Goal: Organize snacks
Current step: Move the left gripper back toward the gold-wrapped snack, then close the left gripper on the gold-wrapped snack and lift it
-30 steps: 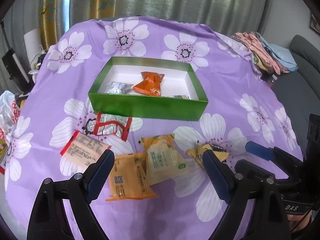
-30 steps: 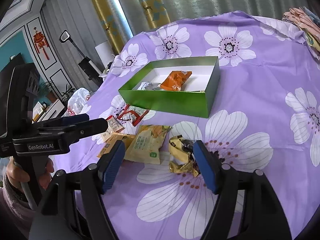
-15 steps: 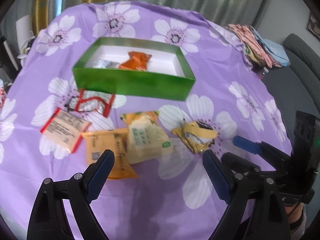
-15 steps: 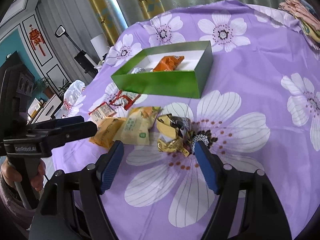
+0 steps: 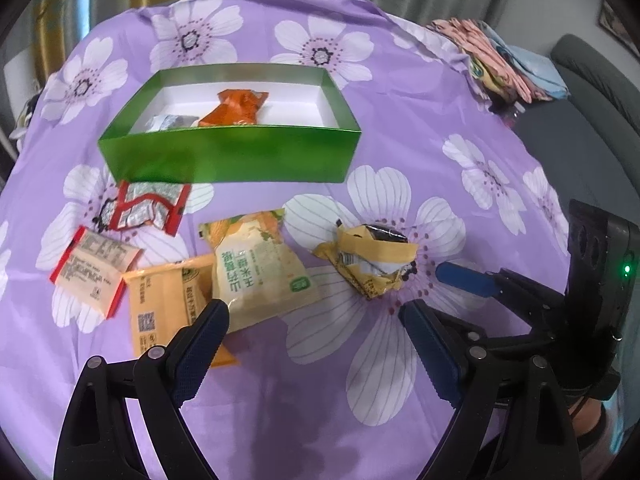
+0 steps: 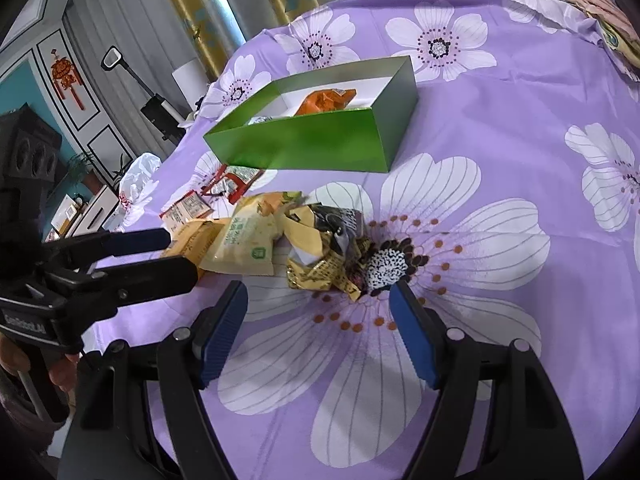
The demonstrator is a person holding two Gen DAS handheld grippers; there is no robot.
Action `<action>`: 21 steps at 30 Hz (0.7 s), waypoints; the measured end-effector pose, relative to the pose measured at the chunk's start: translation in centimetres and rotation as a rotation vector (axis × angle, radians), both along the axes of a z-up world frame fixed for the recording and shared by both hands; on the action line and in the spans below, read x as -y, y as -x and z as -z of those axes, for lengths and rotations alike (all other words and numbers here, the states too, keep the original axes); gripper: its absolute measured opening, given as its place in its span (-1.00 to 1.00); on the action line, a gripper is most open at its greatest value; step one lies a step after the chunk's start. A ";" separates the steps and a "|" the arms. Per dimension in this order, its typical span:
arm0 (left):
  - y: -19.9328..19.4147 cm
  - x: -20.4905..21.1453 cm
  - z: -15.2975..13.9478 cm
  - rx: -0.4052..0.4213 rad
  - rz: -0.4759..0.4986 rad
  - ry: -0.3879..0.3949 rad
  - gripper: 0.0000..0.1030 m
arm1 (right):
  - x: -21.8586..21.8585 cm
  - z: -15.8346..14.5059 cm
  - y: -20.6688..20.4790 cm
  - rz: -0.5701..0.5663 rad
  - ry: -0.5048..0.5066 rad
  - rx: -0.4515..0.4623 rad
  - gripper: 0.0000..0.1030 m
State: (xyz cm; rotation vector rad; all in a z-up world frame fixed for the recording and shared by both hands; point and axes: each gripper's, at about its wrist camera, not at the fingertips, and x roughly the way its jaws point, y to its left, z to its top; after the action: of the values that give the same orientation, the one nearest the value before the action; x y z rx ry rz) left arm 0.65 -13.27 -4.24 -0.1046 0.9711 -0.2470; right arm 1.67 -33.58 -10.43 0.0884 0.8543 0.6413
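Note:
A green box (image 5: 228, 152) stands on the purple flowered cloth, with an orange packet (image 5: 236, 110) and a silver packet (image 5: 168, 122) inside. Several loose packets lie in front of it: red-silver (image 5: 148, 208), pink with red edges (image 5: 94, 270), orange (image 5: 172, 308), pale yellow-green (image 5: 260, 268) and a crumpled yellow-black packet (image 5: 372, 260). My left gripper (image 5: 312, 312) hangs open just short of the pale packet, holding nothing. My right gripper (image 6: 318, 292) is open and empty, its tips just short of the crumpled packet (image 6: 324, 252). The left gripper (image 6: 176, 256) also shows beside the pale packet (image 6: 248, 244).
Folded clothes (image 5: 504, 60) lie at the cloth's far right edge, with a grey sofa (image 5: 592, 92) behind them. A white plastic bag (image 6: 138, 184) sits off the table's left side. A hand (image 6: 60, 372) grips the left handle. Bare cloth lies right of the box (image 6: 304, 148).
Both grippers have come down and closer to the loose packets. The crumpled packet now lies just beyond the right gripper's tips. Nothing has been picked up.

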 end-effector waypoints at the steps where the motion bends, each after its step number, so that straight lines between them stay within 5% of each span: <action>1: -0.1 0.3 0.0 0.004 0.009 -0.009 0.74 | 0.1 0.1 -0.2 0.000 -0.009 -0.004 0.43; 21: -3.2 4.0 0.2 0.029 0.145 -0.128 0.74 | 0.3 1.3 -2.6 0.009 -0.010 -0.019 0.43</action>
State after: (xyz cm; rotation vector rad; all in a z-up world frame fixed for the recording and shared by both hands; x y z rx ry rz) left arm 3.82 -17.23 -4.48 0.0864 0.9646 -0.3181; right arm 4.29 -33.85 -11.68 0.1081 0.8687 0.6370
